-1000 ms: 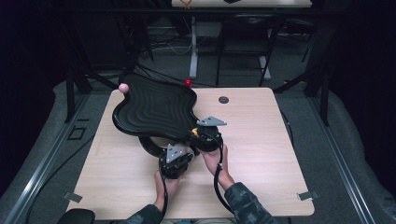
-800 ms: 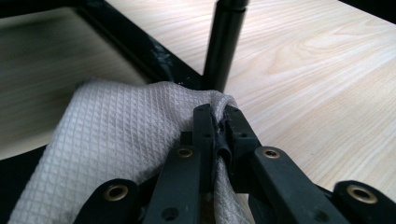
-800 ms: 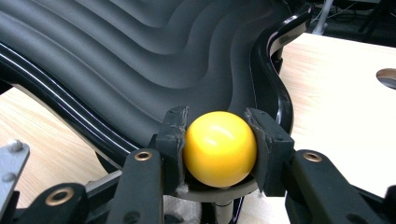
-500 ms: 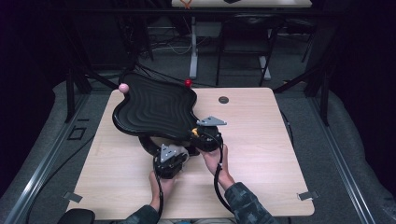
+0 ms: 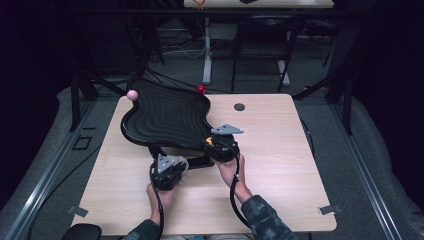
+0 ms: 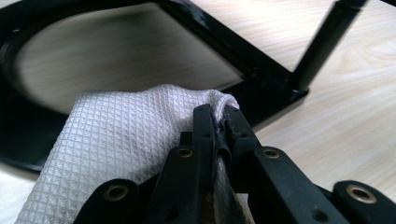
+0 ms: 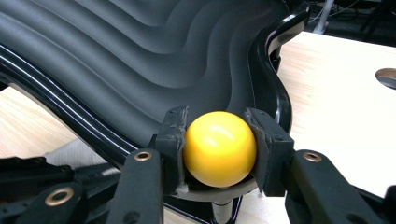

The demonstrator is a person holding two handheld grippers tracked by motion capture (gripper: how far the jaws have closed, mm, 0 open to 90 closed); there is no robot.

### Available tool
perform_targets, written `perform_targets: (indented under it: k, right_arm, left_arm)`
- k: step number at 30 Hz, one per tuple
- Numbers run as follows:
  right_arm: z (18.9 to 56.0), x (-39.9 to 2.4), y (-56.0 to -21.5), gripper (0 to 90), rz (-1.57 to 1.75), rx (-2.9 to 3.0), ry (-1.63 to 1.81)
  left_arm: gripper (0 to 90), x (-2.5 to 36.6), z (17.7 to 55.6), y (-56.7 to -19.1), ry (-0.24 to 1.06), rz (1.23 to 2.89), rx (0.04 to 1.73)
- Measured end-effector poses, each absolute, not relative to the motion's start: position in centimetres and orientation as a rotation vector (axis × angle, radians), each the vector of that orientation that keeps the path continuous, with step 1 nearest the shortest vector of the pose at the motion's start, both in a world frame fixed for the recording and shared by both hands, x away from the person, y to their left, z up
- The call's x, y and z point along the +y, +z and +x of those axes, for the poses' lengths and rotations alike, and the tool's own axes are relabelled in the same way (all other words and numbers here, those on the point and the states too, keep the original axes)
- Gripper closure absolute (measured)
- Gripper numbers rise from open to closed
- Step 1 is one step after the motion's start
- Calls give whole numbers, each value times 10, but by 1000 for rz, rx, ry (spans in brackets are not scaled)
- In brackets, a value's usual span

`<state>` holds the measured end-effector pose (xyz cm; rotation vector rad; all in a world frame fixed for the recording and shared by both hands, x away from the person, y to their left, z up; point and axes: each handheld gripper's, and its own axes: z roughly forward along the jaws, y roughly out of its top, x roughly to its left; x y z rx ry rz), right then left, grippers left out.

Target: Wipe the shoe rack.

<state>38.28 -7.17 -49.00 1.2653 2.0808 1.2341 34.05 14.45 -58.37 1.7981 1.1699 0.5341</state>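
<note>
- Left gripper (image 6: 217, 123) jaws pressed together, pinching a fold of white cloth (image 6: 116, 144); cloth sits against the black stand base (image 6: 261, 88) under the tray, near the desk's (image 5: 280, 165) front-middle.
- Right gripper (image 7: 219, 140) jaws pinching the yellow ball knob (image 7: 219, 147) at the wavy black tray's (image 5: 167, 117) front-right corner, steadying it.
- Progress, as a judgement: wiping in hand, mid-task; base frame being cleaned now, no dirt visible so share done unclear.
- Left to do: likely the rest of the base; 2 other knobs, pink (image 5: 132, 94) and red (image 5: 201, 89), at the tray's far corners, untouched.

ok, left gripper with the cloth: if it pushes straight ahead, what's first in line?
Probably the black base frame under the wavy tray, just beyond the white cloth the left gripper pinches. Depth is unclear.
</note>
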Motion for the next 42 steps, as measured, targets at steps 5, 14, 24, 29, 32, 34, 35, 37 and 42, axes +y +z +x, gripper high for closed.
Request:
perform_targets:
  k: [5, 14, 24, 29, 32, 34, 35, 37, 42]
  right_arm:
    - [383, -73, -490, 600, 1265, 2083, 1229]
    - [384, -79, -489, 600, 1260, 2079, 1216]
    - [385, -98, -490, 601, 1285, 2042, 1179]
    - [387, -108, -490, 601, 1274, 2056, 1204]
    - [387, -112, -490, 600, 1276, 2054, 1206]
    - [387, -114, -490, 600, 1268, 2057, 1205]
    - [387, -115, -490, 600, 1268, 2055, 1205]
    - [387, -117, -490, 600, 1270, 2057, 1208]
    - [388, -124, -490, 600, 1270, 2055, 1207]
  left_arm:
    - [847, 153, 341, -584, 547, 1792, 1183]
    - [847, 164, 342, -585, 567, 1759, 1209]
    - [844, 172, 342, -585, 576, 1747, 1219]
    - [844, 178, 344, -585, 588, 1738, 1225]
    - [844, 182, 347, -585, 586, 1729, 1229]
    - [845, 184, 349, -584, 586, 1731, 1233]
    - [845, 184, 351, -584, 589, 1730, 1231]
    - [844, 185, 354, -582, 592, 1730, 1233]
    - [844, 190, 362, -581, 596, 1728, 1247]
